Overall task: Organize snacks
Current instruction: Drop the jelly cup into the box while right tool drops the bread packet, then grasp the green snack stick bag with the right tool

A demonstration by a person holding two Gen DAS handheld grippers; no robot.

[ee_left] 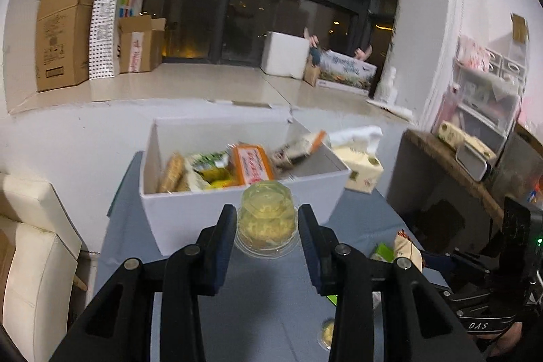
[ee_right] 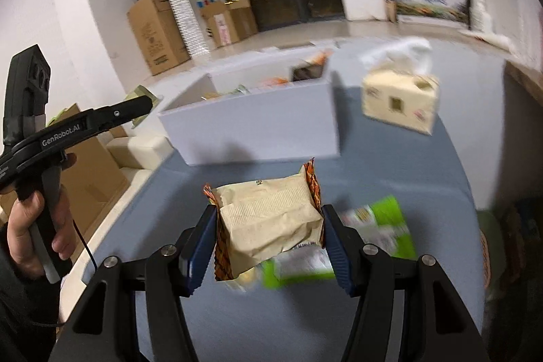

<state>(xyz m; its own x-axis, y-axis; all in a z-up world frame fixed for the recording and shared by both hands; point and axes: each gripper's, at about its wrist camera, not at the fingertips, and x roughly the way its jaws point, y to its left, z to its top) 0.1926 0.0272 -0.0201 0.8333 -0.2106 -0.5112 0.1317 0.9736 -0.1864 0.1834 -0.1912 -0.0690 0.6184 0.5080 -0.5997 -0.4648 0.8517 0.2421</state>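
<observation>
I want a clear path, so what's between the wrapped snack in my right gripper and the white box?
Only bare blue tablecloth lies between the wrapped snack and the white box, as the right wrist view shows.

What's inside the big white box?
The white box holds snacks: stacked biscuits, a green-and-yellow packet, an orange packet and a dark-printed packet leaning at the back. Anything beneath them is hidden.

The storage box (ee_left: 244, 202) is plain white, the tablecloth (ee_right: 390, 165) dull grey-blue. A beige snack packet (ee_right: 271, 223) has orange-brown patterned ends; the jelly cup (ee_left: 266, 216) is translucent yellow, beside lime-green wrappers (ee_right: 383, 226).
</observation>
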